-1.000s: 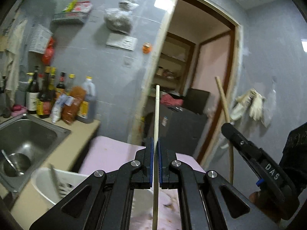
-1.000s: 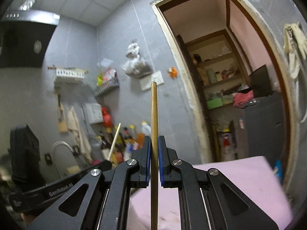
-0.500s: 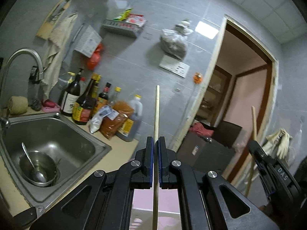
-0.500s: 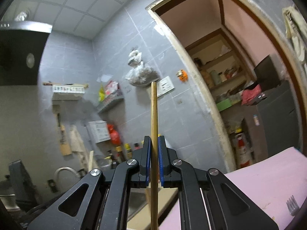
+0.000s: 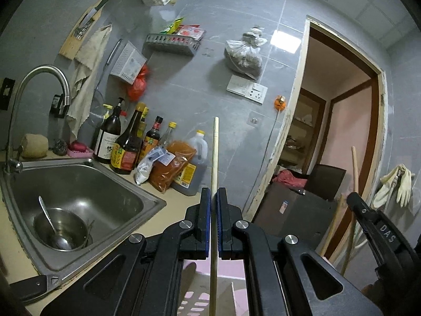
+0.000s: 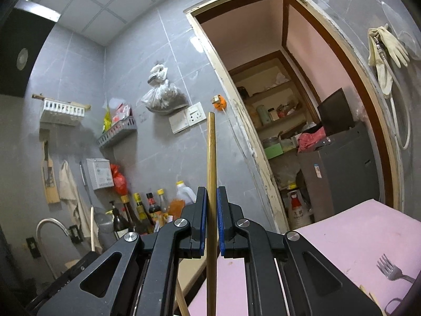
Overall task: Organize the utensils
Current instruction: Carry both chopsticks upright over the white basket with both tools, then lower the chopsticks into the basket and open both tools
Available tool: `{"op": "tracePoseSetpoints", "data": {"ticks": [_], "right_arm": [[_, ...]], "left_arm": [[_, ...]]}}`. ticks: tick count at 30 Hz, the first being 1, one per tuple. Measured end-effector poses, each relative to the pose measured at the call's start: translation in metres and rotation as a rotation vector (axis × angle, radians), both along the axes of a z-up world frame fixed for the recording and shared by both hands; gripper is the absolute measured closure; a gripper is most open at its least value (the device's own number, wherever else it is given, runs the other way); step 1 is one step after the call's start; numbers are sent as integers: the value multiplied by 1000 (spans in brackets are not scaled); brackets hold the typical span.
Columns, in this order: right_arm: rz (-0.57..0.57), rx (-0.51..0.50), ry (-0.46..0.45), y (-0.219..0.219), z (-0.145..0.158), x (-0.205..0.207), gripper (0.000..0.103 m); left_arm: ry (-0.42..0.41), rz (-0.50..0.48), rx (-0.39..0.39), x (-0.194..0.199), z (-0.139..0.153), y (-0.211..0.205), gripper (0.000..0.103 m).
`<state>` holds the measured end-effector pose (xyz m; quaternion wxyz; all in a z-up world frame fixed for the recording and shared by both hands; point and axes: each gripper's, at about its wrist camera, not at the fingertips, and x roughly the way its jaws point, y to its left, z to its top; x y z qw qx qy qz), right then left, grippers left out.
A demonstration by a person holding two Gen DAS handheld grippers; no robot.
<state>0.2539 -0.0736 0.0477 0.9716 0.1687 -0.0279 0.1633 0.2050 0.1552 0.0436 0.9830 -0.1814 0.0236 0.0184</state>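
Left gripper [image 5: 216,226] clamps a pale chopstick [image 5: 215,158] upright; right gripper [image 6: 210,226] clamps a darker chopstick [image 6: 211,163]. Neither is stowed, and 1 fork [image 6: 392,270] lies on the pink mat [image 6: 355,234].

Place: a lived-in home kitchen, grey tiled walls all round.
Sink: steel basin [image 5: 79,184] sunk in the table, curved tap [image 5: 34,84] over it, a bowl with a ladle [image 5: 61,227] inside.
Bottles: sauces and oil [image 5: 126,142] lined up against the wall.
Wall: cleaver on a board [image 5: 81,29], hanging cloth [image 5: 86,71], spice rack [image 5: 171,43].
Doorway: opens onto pantry shelves [image 6: 276,115]; rubber gloves [image 6: 381,52] hang beside it.
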Motion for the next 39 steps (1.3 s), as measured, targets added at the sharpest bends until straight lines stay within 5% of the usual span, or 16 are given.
{"op": "tracePoseSetpoints", "data": {"ticks": [13,29,34,39], "right_arm": [[59,-133,16,9,-10,-13,97],[193,-221,123,0,-14,-31,96],[208,-222,132,-9,-13,-39,80],[195,-233,117,-24,-7,-50,78]], "left_arm": [[42,-71,124,-6,-15,-23,101],[228,-137,129,-17,-28,-28,99],[267,-172,85,-22,-27,-25,84],[249,-173,101,-33,-20,-33,74]]}}
